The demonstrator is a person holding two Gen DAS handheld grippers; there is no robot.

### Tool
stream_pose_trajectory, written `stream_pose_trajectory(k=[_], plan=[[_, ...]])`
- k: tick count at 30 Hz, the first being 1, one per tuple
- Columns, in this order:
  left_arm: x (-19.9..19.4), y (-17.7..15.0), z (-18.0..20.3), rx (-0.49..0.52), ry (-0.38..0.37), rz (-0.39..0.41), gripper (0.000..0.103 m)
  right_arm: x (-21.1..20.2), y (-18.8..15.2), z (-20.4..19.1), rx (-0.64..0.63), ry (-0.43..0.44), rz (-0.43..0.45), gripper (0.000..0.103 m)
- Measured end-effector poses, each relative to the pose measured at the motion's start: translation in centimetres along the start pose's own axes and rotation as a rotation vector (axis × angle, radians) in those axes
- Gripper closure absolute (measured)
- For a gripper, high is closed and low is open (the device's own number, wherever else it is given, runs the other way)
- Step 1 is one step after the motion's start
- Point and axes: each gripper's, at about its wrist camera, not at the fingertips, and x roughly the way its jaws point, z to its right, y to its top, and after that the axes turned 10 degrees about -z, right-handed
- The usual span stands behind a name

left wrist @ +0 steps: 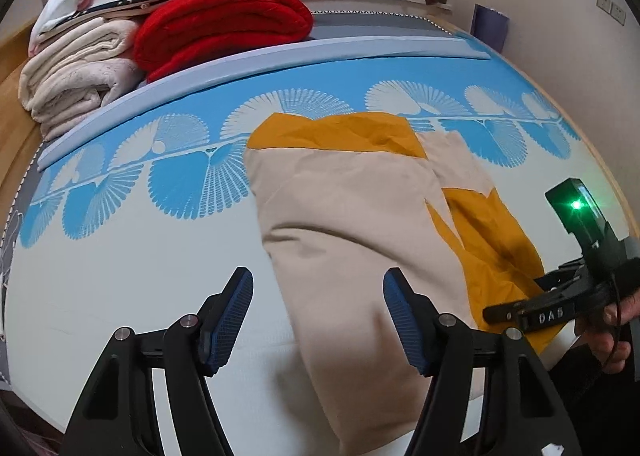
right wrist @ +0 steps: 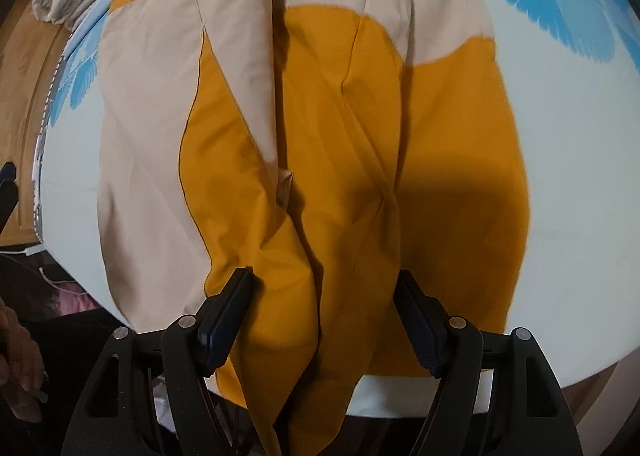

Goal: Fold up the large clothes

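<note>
Garment: beige and mustard garment (left wrist: 352, 215) lies on the bed (left wrist: 120, 276), near front edge; lower end hangs over the edge in right wrist view.
Left tool: left tool (left wrist: 318, 314) is open, holds nothing, hovers above beige part.
Right tool: right tool (right wrist: 324, 316) is open too; mustard cloth sits between the fingers but is not pinched.
Done so far: looks folded lengthwise w/ sides turned in, so it is a long narrow strip.
Left to do: prob. cross folds, bottom to top, then smoothing of wrinkles.
Progress: approx. half, I judge.
Background: stack of folded blankets (left wrist: 160, 31) at far corner of bed.
</note>
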Motion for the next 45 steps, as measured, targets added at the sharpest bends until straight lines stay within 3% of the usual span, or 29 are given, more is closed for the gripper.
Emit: stream_pose_trajectory(k=[1, 3, 5, 7, 16, 24, 32, 36, 41, 45], plan=[[0.1, 0.1, -0.1, -0.001, 0.002, -0.003, 0.039, 0.1, 0.0, -0.1, -0.007, -0.001, -0.002, 0.032], [0.5, 0.4, -0.4, -0.01, 0.006, -0.012, 0.039, 0.0, -0.1, -0.5, -0.028, -0.001, 0.008, 0.044], [0.6, 0.4, -0.7, -0.025, 0.002, -0.015, 0.039, -0.6, -0.2, -1.2, -0.066, 0.02, 0.035, 0.077], [0.6, 0.4, -1.1, -0.045, -0.002, -0.021, 0.039, -1.3, -0.3, -2.4, -0.11, 0.024, 0.077, 0.089], [1.8, 0.1, -2.1, -0.124, -0.042, -0.074, 0.039, -5.2, -1.9, -2.5, -0.175, 0.081, 0.226, 0.093], [2.1, 0.2, -1.6, -0.129, -0.045, -0.084, 0.039, -13.0, -6.4, -1.7, -0.274, 0.168, 0.526, 0.095], [2.8, 0.6, -0.1, -0.1, -0.069, -0.1, 0.039, -15.8, -8.6, 3.2, -0.172, 0.139, 0.615, 0.095], [3.3, 0.8, 0.6, -0.089, -0.098, -0.12, 0.039, -14.6, -8.6, 6.0, -0.106, 0.069, 0.551, 0.095], [4.8, 0.6, 1.9, -0.047, -0.222, -0.207, 0.04, -8.4, -6.2, 8.5, 0.0, -0.08, 0.277, 0.095], [5.9, -0.2, 4.2, 0.063, -0.33, -0.317, 0.04, -7.1, -5.0, 9.0, 0.02, -0.1, 0.229, 0.095]])
